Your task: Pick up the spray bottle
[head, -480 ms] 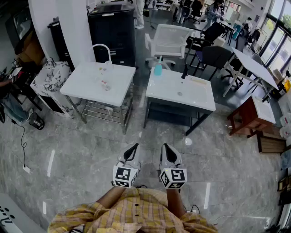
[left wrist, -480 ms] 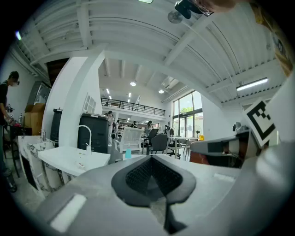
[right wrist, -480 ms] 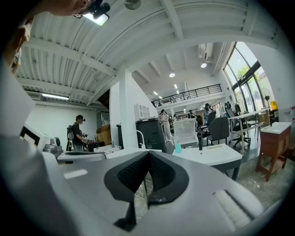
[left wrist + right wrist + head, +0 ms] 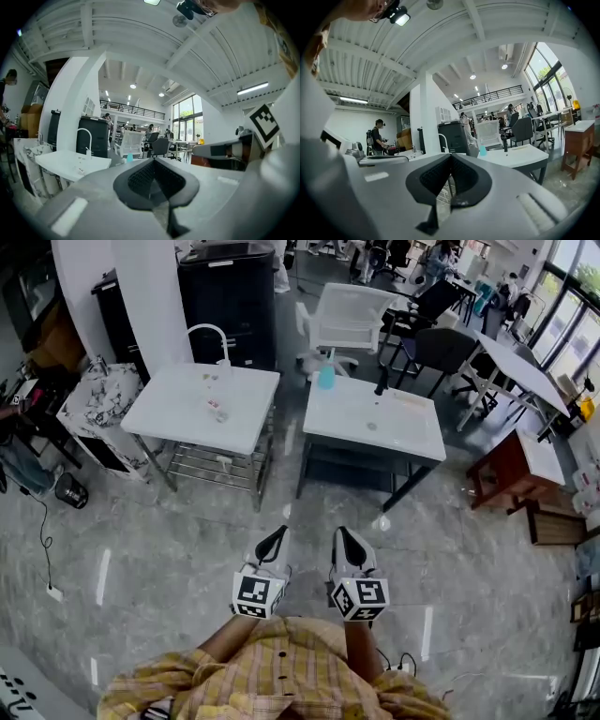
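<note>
the left gripper [image 4: 273, 545] and right gripper [image 4: 345, 542] are both clenched on nothing, well short of the white washbasin [image 4: 403, 432]. the spray bottle [image 4: 325, 378], small and translucent teal, stands upright at that washbasin's far left corner.

Two tables stood side by side ahead. The left table [image 4: 178, 413] bore a faucet [image 4: 208, 337] at its far edge; the right table [image 4: 398, 435] carried the spray bottle [image 4: 325, 378] on its far left corner. A cabinet [image 4: 230, 301] stood behind the left table, a chair [image 4: 349, 320] behind the right. The left gripper [image 4: 275, 542] and right gripper [image 4: 345, 538] sat side by side, well apart from the tables.
</note>
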The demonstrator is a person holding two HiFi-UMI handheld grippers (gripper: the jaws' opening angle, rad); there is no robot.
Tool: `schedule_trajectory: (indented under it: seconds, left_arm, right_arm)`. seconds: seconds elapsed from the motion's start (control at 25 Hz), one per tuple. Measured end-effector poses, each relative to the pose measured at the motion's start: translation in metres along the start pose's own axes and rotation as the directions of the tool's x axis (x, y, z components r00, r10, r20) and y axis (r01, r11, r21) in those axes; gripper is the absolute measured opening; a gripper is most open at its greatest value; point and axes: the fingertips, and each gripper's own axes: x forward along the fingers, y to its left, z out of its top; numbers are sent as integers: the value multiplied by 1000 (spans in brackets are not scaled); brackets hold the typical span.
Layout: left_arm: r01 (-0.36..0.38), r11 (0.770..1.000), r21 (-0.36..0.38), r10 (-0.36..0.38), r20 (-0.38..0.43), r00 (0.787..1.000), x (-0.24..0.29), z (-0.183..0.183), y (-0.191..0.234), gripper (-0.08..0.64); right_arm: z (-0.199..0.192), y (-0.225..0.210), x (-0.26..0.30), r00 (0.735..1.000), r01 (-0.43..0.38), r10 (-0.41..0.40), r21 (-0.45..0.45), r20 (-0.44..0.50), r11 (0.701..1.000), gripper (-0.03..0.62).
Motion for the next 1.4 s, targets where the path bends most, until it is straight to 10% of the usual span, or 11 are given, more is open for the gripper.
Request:
schedule_trajectory:
  seconds: [0.76,1.4]
  left_arm:
    - [56,998,-26,-57,-21,998,10,-20,38,-2]
    - [63,998,19,-62,-46,997,176,-13,95,-2]
  right_arm:
    - [-18,16,32,998,64,-64,-19,-5,998,0]
    - [-6,-84,179,996,86,-86,25,-19,996,0]
